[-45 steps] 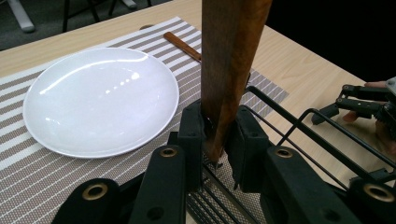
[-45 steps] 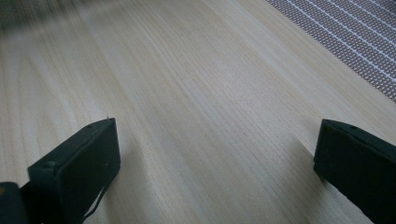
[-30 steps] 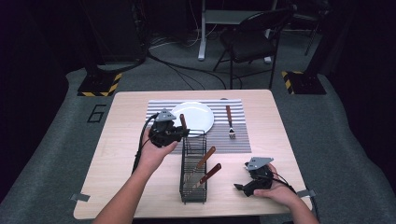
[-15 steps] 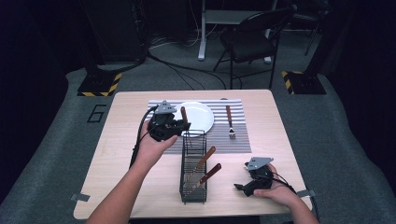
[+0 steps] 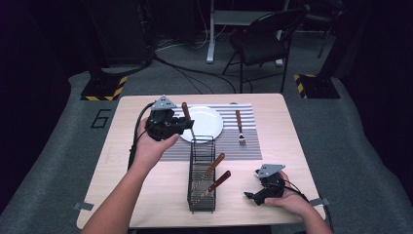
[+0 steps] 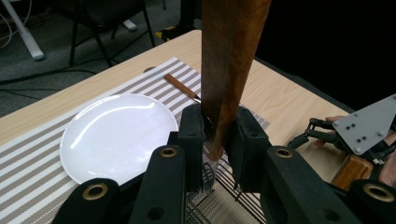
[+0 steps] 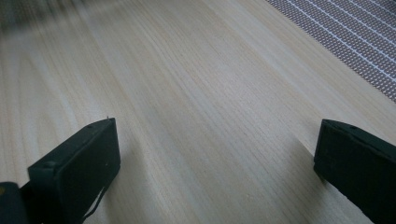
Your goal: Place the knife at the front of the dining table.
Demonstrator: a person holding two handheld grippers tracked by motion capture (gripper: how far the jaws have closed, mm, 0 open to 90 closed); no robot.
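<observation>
A lab-like studio: dark curtains, floor cables (image 5: 195, 73), hazard-striped stand bases (image 5: 103, 88), a floor "6" (image 5: 101, 118).

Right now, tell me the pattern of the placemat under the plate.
The placemat has thin grey and white stripes; the left gripper view shows them best, beside the white plate.

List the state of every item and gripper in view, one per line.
left gripper: shut on the wooden-handled utensil, held upright above the table
right gripper: open, low over bare table
plate: empty, on the striped mat
fork: flat on the mat
wire caddy: upright, holding two utensils
</observation>
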